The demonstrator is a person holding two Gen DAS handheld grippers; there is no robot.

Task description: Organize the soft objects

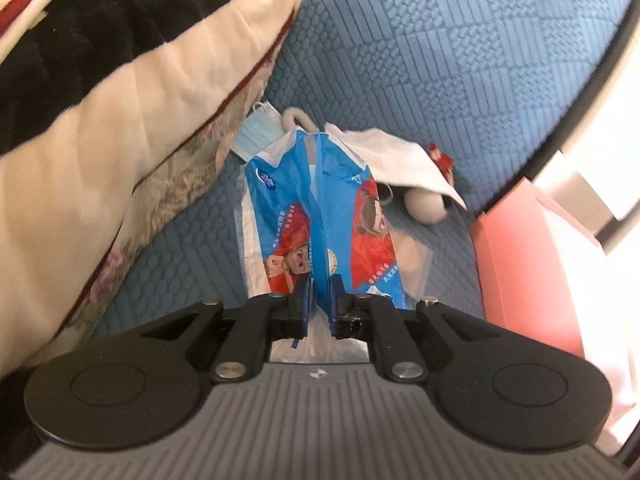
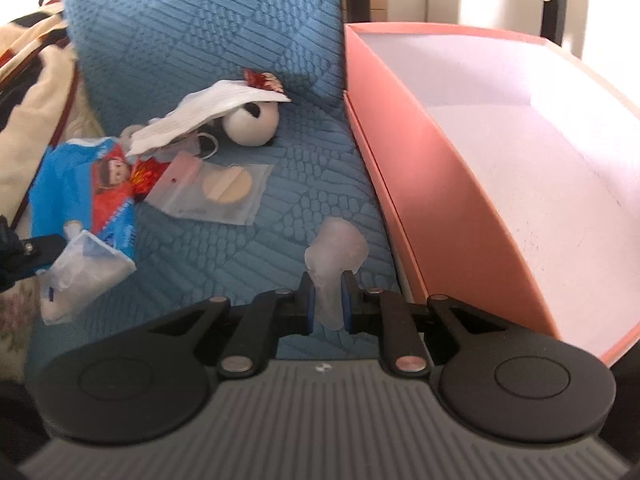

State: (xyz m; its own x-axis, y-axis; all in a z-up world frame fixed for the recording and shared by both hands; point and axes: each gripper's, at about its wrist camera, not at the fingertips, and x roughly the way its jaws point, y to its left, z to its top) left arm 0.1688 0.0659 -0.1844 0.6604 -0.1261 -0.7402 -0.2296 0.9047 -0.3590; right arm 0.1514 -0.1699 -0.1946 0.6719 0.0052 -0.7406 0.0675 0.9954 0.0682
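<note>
Clamping tissue pack [image 1: 320, 216]: left gripper [image 1: 320, 304] | right gripper [image 2: 329, 300] pinching translucent piece [image 2: 334, 256] | blue sofa [image 2: 192, 40]

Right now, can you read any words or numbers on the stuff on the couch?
Blue tissue pack: rows of white characters beside the cartoon face, too blurred to read.
Round badges on the same pack: too small to read.
Clear pouch: faint print, unreadable.
Pink box: no writing visible.

bright window glare; soft fisheye-warped edges
</note>
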